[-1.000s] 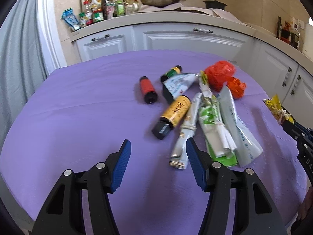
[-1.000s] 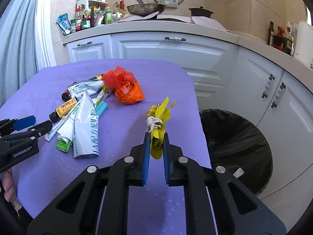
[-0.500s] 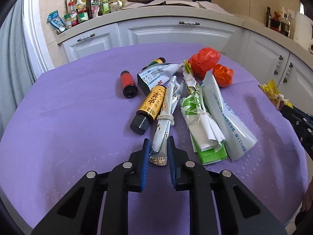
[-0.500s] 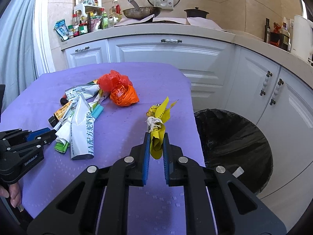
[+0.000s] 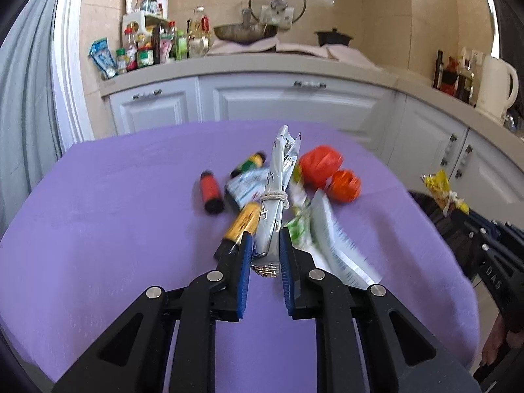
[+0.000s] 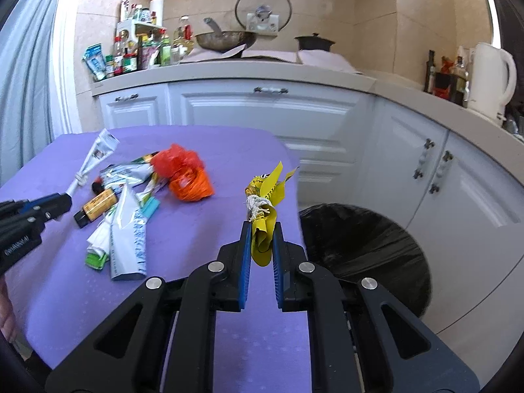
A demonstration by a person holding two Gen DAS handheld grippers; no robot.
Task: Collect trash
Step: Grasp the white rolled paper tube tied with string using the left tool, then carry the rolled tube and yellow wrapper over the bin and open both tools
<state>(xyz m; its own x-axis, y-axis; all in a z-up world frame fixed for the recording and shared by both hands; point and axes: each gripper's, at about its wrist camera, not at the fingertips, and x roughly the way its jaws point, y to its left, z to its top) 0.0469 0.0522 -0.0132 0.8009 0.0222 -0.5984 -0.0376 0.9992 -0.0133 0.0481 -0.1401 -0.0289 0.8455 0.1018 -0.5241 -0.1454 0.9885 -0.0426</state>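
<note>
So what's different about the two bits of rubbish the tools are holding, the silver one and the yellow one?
The silver wrapper is long and slim; the yellow wrapper is shorter and crumpled. The silver one sticks out well beyond the left tool above the purple table; the yellow one, in the right tool, hangs nearer the black bin. Both are tied round the middle with pale string and pinched at one end.

Your right gripper (image 6: 261, 245) clamps a yellow wrapper (image 6: 263, 216) above the desk's (image 6: 229, 344) right edge.

The wrapper is tied with white string and sticks up from between the blue pads. A black-lined bin (image 6: 366, 255) stands on the floor just right of the desk. At far left your left gripper (image 6: 64, 201) pinches a silver wrapper (image 6: 95, 157), raised and tilted. Near it lie an orange bag (image 6: 186, 177), a bottle (image 6: 96, 208) and flat packets (image 6: 126, 239).
</note>
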